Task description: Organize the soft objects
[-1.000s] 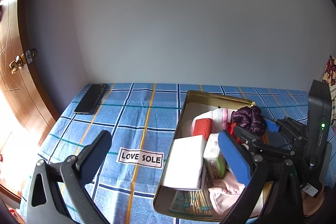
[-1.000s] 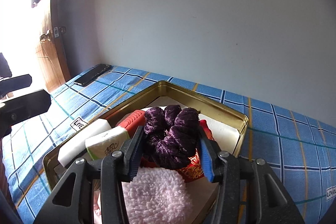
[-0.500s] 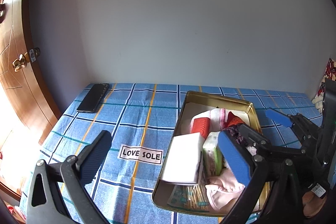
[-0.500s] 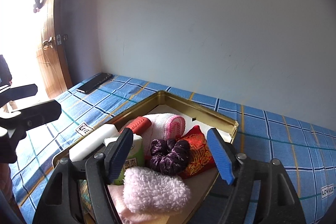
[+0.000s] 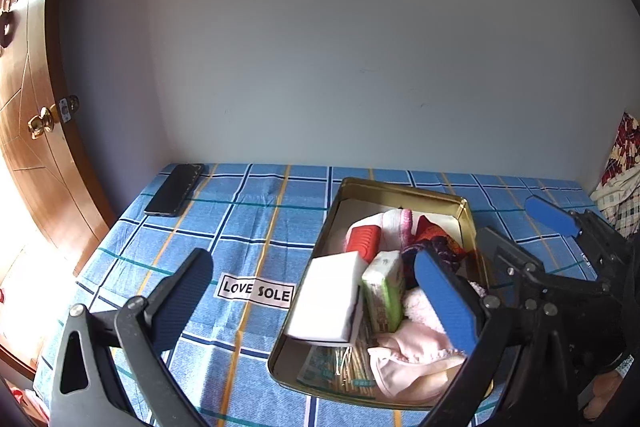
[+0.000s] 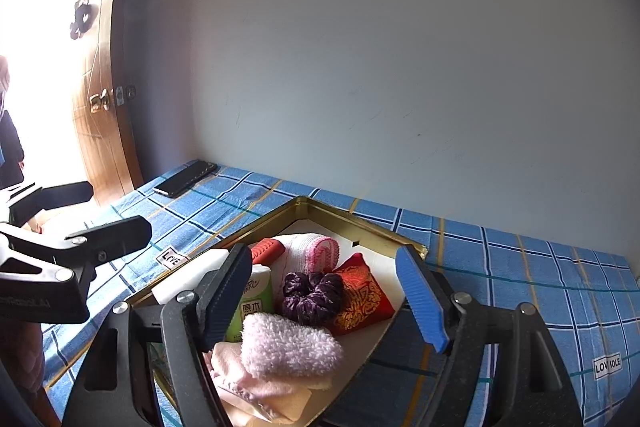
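Scrunchie (image 6: 314,297), dark purple velvet, lies in the gold tin (image 6: 362,223), mid-tray, touching the red embroidered pouch (image 6: 362,297) on its right and just behind the pink fluffy cloth (image 6: 290,345); looks crumpled, ruffled, no pad on it.

Left to right across the bed: phone (image 5: 175,189) far left by the wall, well apart from the tin, not part of the sort; left claw (image 5: 316,301) spread wide, nothing between its pads, hovering over the checked bedsheet (image 5: 248,223) at the tin's left edge, probably just on standby; tin packed left side with white sponge block (image 5: 326,301), green tissue pack (image 5: 384,291), red ribbed piece (image 5: 362,241), rolled pink-white towel (image 6: 314,251) behind; soft items grouped in one container, so sorting seems nearly done.

Right claw (image 6: 324,301) has just been opening; jaws now wide, clear of the scrunchie, holding nothing; reads as a finished drop.
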